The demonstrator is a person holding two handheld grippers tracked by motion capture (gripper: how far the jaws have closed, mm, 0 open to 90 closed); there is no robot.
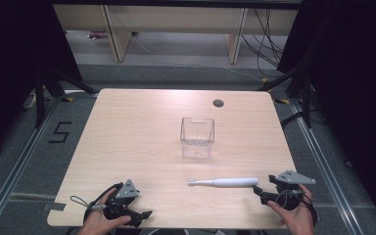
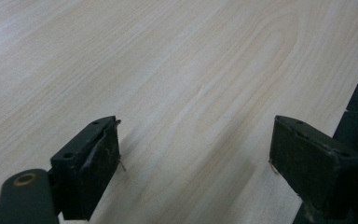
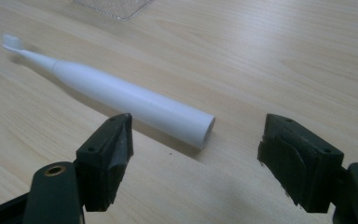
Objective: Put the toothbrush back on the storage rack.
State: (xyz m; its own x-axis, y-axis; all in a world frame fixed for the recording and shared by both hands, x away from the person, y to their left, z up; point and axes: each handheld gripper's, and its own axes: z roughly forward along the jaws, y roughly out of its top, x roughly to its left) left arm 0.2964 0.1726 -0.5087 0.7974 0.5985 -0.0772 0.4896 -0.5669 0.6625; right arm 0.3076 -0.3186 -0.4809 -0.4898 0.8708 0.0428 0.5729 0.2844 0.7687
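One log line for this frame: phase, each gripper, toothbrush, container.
phase: approach | right gripper: open, at toothbrush butt end | left gripper: open, over bare table | container: upright, apart

My high view: table (image 1: 142, 147) bright, evenly lit from above; surroundings at 9 and 3 o'clock sink into black. Soft, low-resolution. My right gripper view: toothbrush (image 3: 121, 95) throws soft shadow toward 6 o'clock, brush head slightly blurred. My left gripper view: pale sheen on wood toward 12 o'clock.
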